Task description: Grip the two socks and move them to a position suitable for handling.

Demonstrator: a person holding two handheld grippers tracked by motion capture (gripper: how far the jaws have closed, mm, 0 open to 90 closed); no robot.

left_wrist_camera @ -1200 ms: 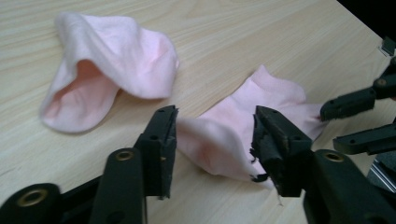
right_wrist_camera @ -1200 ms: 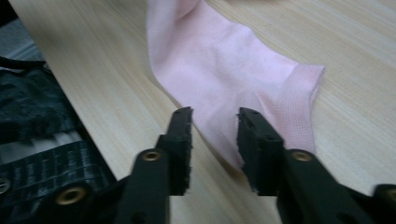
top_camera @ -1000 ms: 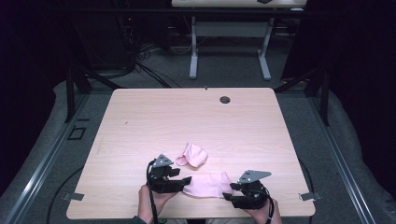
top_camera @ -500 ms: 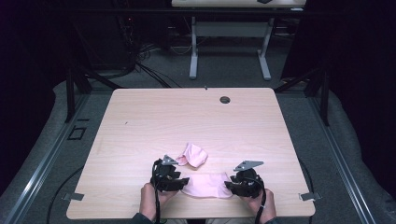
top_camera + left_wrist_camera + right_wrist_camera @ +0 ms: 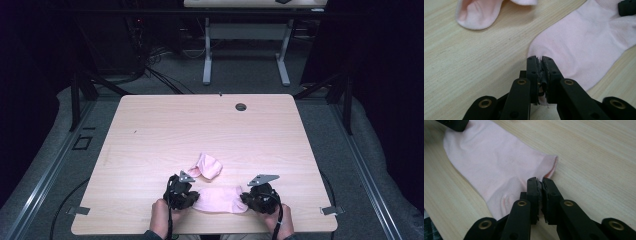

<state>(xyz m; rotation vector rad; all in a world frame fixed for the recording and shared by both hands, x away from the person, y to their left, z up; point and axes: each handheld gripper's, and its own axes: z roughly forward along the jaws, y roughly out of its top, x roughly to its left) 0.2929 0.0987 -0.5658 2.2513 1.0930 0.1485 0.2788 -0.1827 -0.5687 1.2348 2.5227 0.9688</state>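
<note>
High view: a flat pink sock lies near the table's front edge, between the left gripper and right gripper; a crumpled second sock sits just behind it.

Left gripper view: the jaws, having just been closing, pinch the flat sock's toe-end edge.

Right gripper view: the jaws, likewise just closed, clamp the sock's edge beside its ribbed cuff.

My table sits evenly lit from above, the room toward twelve o'clock falling dark. My close views turn soft and blurred toward six o'clock; no glare, faint shadows.
</note>
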